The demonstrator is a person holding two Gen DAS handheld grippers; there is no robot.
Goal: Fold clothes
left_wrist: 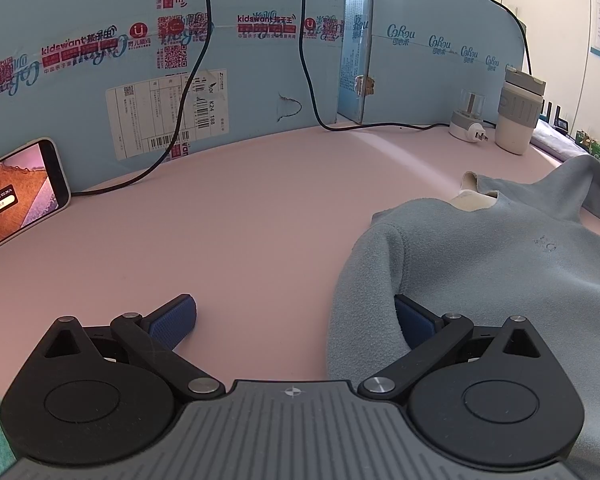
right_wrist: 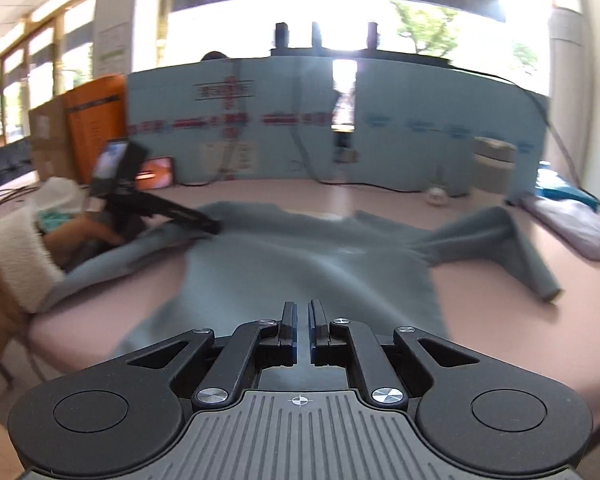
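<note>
The soft grey-blue fleece sweater (right_wrist: 300, 256) is lying spread across the pale pink tabletop (left_wrist: 228, 216), one sleeve trailing off to the right. The left gripper (left_wrist: 296, 316) is sitting with its blue-padded fingers (left_wrist: 172, 320) spread wide, the right one tucked under the sweater's shoulder edge. The right gripper (right_wrist: 303, 312) is hanging above the hem, fingers nearly pressed together and pinching nothing.

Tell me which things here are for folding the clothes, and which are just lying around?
For the job:
- blue-grey top, spread on the pink table
- left gripper, open beside its sleeve
- right gripper, shut, nothing in it

Just lying about:
- phone
- white cup with a lid
- plug adapter
- black cables
</note>
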